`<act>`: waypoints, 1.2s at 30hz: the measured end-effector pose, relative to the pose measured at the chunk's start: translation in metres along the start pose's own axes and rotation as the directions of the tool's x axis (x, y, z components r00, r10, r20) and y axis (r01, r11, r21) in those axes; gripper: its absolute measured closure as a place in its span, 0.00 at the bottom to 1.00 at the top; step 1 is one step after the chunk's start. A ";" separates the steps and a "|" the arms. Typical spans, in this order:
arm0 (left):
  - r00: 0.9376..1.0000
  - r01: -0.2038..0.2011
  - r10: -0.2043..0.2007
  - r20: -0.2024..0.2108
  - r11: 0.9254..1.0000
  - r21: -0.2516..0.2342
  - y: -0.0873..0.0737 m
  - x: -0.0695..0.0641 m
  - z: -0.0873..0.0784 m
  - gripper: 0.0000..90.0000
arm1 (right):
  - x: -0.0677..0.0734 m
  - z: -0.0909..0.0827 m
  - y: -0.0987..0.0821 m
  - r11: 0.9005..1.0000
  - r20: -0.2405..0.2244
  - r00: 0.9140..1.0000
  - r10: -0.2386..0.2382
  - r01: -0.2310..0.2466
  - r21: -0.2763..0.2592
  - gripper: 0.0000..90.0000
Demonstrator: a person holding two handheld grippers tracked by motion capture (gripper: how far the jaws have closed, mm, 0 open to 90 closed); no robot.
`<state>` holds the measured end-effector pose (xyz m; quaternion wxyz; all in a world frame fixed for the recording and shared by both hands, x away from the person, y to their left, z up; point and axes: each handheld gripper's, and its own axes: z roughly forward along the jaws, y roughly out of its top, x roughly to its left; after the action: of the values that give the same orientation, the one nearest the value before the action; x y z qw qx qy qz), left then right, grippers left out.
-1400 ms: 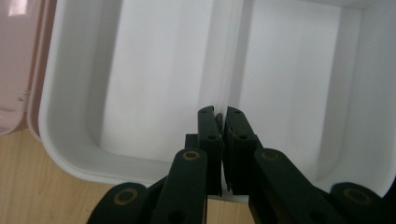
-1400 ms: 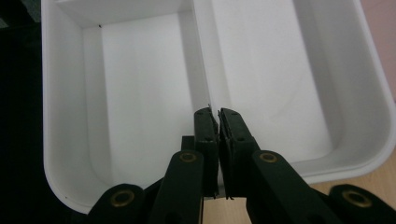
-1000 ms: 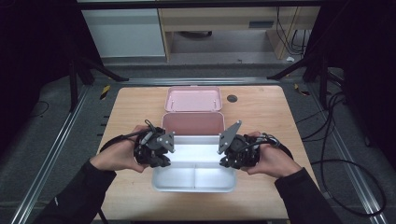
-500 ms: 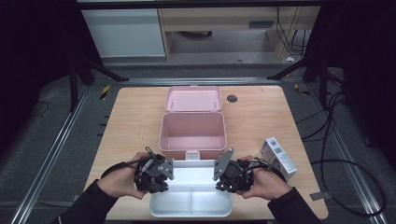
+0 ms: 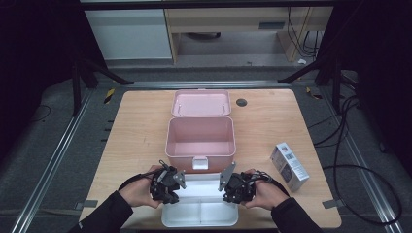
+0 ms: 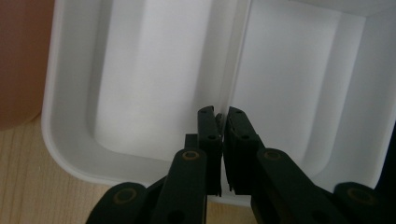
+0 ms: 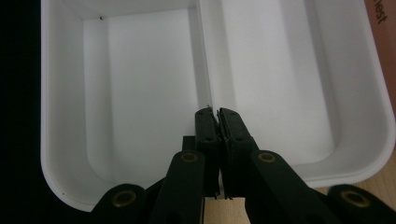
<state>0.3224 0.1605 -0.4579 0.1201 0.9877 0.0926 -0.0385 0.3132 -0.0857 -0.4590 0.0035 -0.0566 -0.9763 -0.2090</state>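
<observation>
1. Two hand-held grippers, the left gripper and the right gripper, grasp a white tray at the bench's 6 o'clock edge, directly in front of the open pink box.
2. Long axis: the tray runs from 9 o'clock to 3 o'clock across the bench, its open side facing up, its central divider running from 12 to 6 o'clock.
3. Left jaws are clenched on the tray's divider wall, as the left gripper view shows; the left gripper pinches the thin white partition between its pads.
4. Right jaws are likewise clenched on the divider in the right gripper view, where the right gripper bites the same partition from the opposite end.
5. Changed since a second ago: the tray was then held over the pink box, covering its front part; now it sits nearer the person, clear of the box, and both hands have come down toward 6 o'clock.
6. Newly uncovered: a small white carton lies at 4 o'clock of the box, well apart from it.
7. Appearance: the tray is plain glossy white plastic, rectangular with rounded corners, with two shallow compartments.
</observation>
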 end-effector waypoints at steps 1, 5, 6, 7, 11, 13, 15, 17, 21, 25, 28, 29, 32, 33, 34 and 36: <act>1.000 0.005 -0.005 0.007 1.000 -0.001 0.000 0.001 0.002 0.94 | -0.002 0.004 -0.001 1.000 0.001 1.000 0.000 0.000 0.003 0.97; 0.999 0.025 -0.024 0.026 0.998 -0.049 0.002 0.004 0.003 0.97 | -0.005 0.014 -0.005 1.000 0.013 1.000 0.011 -0.011 0.019 0.96; 0.999 0.025 -0.024 0.023 0.998 -0.052 0.002 0.005 0.002 0.99 | -0.005 0.016 -0.006 1.000 0.007 1.000 0.014 -0.014 0.024 0.96; 1.000 0.024 -0.023 0.019 0.998 -0.050 0.002 0.005 0.002 0.99 | -0.005 0.019 -0.008 0.999 0.007 1.000 0.019 -0.019 0.029 0.96; 1.000 0.006 -0.005 0.007 0.999 -0.045 0.001 0.003 0.004 0.97 | -0.004 0.022 -0.008 0.999 0.011 1.000 0.007 -0.008 0.047 0.96; 1.000 -0.009 0.009 -0.008 1.000 -0.029 0.002 0.001 0.004 0.97 | -0.004 0.022 -0.009 0.999 0.014 1.000 0.020 -0.021 0.047 0.95; 1.000 -0.015 0.014 -0.012 1.000 -0.025 0.002 0.000 0.006 0.94 | -0.005 0.022 -0.010 0.999 0.021 1.000 0.019 -0.020 0.043 0.88; 1.000 -0.007 0.006 -0.021 0.999 -0.039 0.001 -0.001 0.005 0.90 | -0.004 0.020 -0.012 0.999 0.033 0.999 0.033 -0.034 0.039 0.81; 0.999 0.017 -0.021 -0.045 0.996 -0.093 -0.007 -0.004 -0.007 0.82 | -0.006 0.008 -0.015 0.997 0.071 0.995 0.070 -0.066 -0.050 0.65; 0.993 0.058 -0.074 -0.088 0.984 -0.170 -0.020 -0.003 -0.023 0.71 | -0.009 -0.008 -0.019 0.983 0.119 0.983 0.140 -0.123 -0.139 0.55; 0.981 0.119 -0.149 -0.123 0.967 -0.226 -0.033 0.002 -0.033 0.58 | -0.010 -0.019 -0.025 0.970 0.154 0.970 0.189 -0.160 -0.185 0.48; 0.977 0.134 -0.168 -0.132 0.962 -0.236 -0.037 0.004 -0.034 0.54 | -0.011 -0.023 -0.029 0.965 0.168 0.963 0.211 -0.177 -0.194 0.47; 0.956 0.202 -0.249 -0.152 0.940 -0.274 -0.050 0.015 -0.036 0.47 | -0.015 -0.032 -0.036 0.951 0.212 0.939 0.269 -0.225 -0.212 0.45; 0.945 0.234 -0.287 -0.155 0.928 -0.289 -0.054 0.020 -0.034 0.43 | -0.017 -0.034 -0.038 0.947 0.221 0.933 0.284 -0.236 -0.219 0.43; 0.936 0.260 -0.316 -0.154 0.917 -0.303 -0.058 0.024 -0.033 0.41 | -0.018 -0.038 -0.041 0.937 0.233 0.921 0.311 -0.257 -0.236 0.42; 0.915 0.304 -0.369 -0.162 0.896 -0.323 -0.064 0.031 -0.030 0.37 | -0.022 -0.043 -0.044 0.924 0.260 0.902 0.346 -0.280 -0.259 0.38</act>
<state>0.3419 0.2339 -0.4462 0.2445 0.9260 0.2804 0.0643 0.3295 -0.1460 -0.4382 -0.1173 -0.2448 -0.9147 -0.2993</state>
